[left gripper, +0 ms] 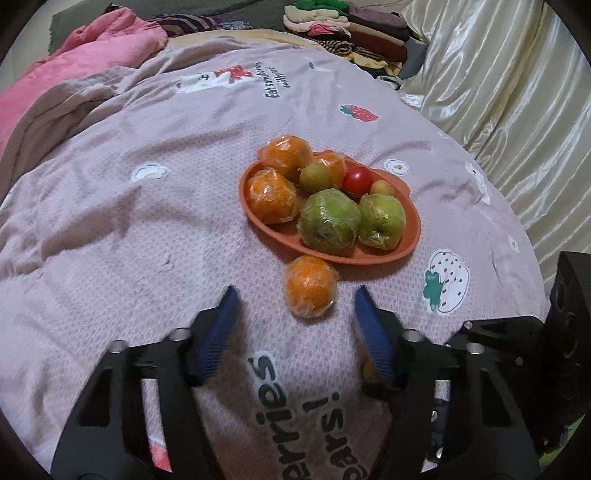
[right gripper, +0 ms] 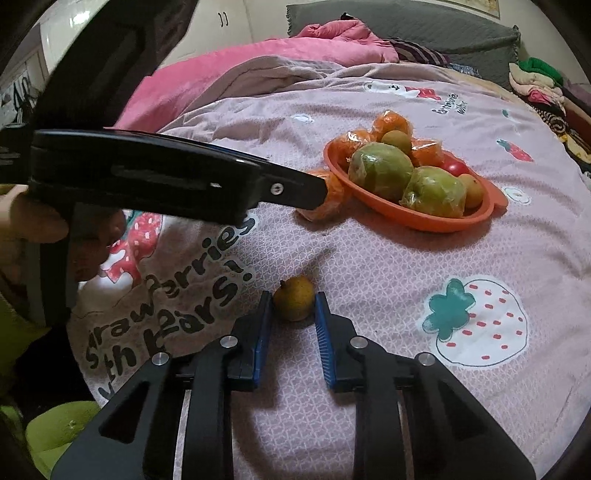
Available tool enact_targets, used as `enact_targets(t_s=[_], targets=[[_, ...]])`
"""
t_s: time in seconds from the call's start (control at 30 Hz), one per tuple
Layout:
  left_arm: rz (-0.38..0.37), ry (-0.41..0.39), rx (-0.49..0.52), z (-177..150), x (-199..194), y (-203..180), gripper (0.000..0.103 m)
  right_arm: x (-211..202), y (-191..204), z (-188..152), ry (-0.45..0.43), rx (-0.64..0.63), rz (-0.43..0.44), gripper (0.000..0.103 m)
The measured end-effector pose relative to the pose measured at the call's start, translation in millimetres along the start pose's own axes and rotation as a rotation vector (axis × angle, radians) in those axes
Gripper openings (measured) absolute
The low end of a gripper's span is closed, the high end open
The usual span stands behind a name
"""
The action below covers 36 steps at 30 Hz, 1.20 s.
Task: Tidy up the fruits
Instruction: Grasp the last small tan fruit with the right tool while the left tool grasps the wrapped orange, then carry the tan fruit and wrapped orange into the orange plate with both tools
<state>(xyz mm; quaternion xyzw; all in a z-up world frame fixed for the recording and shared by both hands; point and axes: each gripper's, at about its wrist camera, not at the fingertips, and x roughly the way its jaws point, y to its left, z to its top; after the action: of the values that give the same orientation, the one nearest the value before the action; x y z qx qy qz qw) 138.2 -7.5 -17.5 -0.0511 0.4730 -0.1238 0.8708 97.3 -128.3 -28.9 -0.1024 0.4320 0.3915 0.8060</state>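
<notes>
An orange plate (left gripper: 369, 259) on the bed holds several wrapped oranges, two wrapped green fruits (left gripper: 328, 221), a red tomato (left gripper: 357, 180) and small yellow-green fruits. A loose wrapped orange (left gripper: 310, 286) lies just in front of the plate. My left gripper (left gripper: 295, 295) is open around it, with a gap at each blue pad. In the right wrist view the same plate (right gripper: 424, 223) is at the upper right. My right gripper (right gripper: 292, 295) is shut on a small yellow fruit (right gripper: 294, 298) resting on the bedcover. The left gripper's black body (right gripper: 177, 173) crosses that view toward the loose orange (right gripper: 328, 195).
The pink bedcover (left gripper: 147, 221) has strawberry and text prints. A pink blanket (left gripper: 92, 48) is bunched at the back left, and folded clothes (left gripper: 332, 26) are stacked at the back. Cream satin fabric (left gripper: 498, 92) lines the right side. A hand (right gripper: 33, 218) holds the left gripper.
</notes>
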Motion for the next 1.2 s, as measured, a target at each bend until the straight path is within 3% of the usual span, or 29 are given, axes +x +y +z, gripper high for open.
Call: enact_targets(t_s=[0.13,0.4,0.8,1.2], targets=[[-0.009,0.032,0.007,2.6,12.6,-2.9,0.046,-5.7,-4.7,-2.1,-0.007,0.014,0.003,0.022],[-0.039,0.064,0.003,4.4,24.9,-2.6,0.026,-17.5,-17.4,-6.6,-0.031,0.053,0.0,0.022],[-0.066,-0.026,-0.022,4.1,-12.0,-0.2,0.026,-38.2,-28.7,-0.2,-0.079,0.072,-0.01,0.022],[-0.06,-0.057,-0.042,23.9,-22.1,7.0,0.026,-56.8,-43.7,19.4,-0.141,0.077,-0.04,0.022]])
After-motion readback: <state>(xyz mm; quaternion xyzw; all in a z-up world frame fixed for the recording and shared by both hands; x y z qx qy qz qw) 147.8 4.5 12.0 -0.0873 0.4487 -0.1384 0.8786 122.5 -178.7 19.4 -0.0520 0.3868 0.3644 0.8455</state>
